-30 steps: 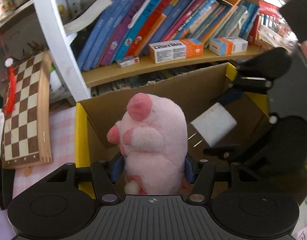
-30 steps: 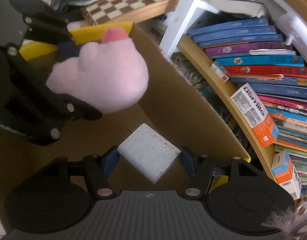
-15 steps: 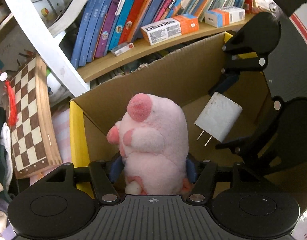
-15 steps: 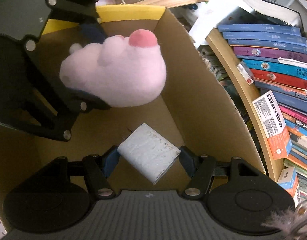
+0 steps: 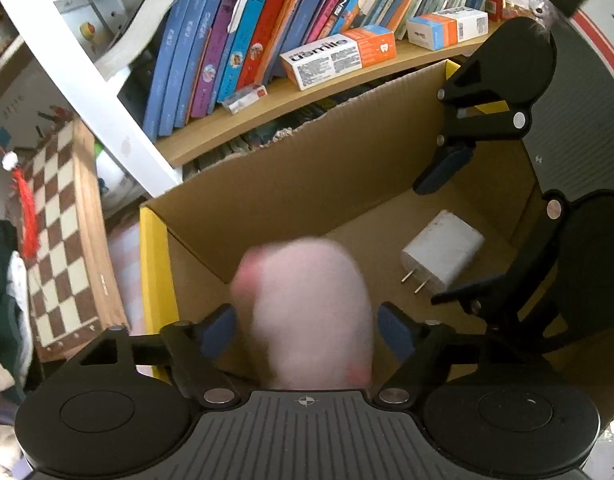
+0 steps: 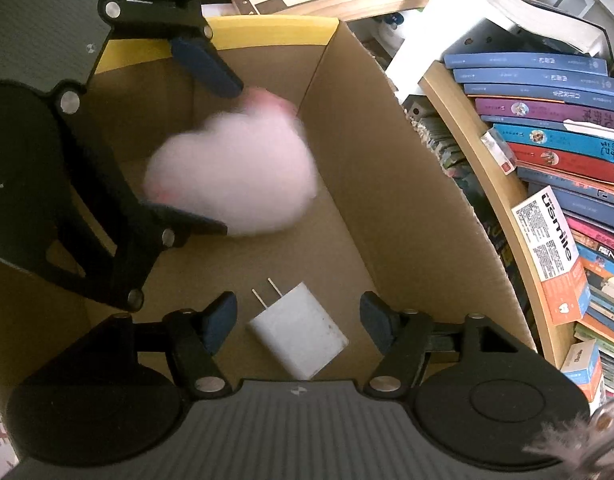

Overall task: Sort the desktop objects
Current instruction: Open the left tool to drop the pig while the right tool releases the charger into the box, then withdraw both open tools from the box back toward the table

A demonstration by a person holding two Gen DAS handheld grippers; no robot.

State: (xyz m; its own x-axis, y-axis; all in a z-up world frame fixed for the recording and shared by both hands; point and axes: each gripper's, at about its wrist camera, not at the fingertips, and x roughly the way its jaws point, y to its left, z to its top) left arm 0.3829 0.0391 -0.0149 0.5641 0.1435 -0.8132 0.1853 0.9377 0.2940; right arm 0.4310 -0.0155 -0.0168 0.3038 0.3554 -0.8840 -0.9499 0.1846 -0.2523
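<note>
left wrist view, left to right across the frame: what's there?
chessboard → yellow box edge → pink plush toy → white charger → right gripper

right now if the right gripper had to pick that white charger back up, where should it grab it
Best across the two broad flat faces of the white charger, coming from above. It lies flat on the floor of the cardboard box, prongs toward the pink plush toy, so grip mid-body, clear of the prongs. The right gripper, jaws opening, already straddles it.
</note>
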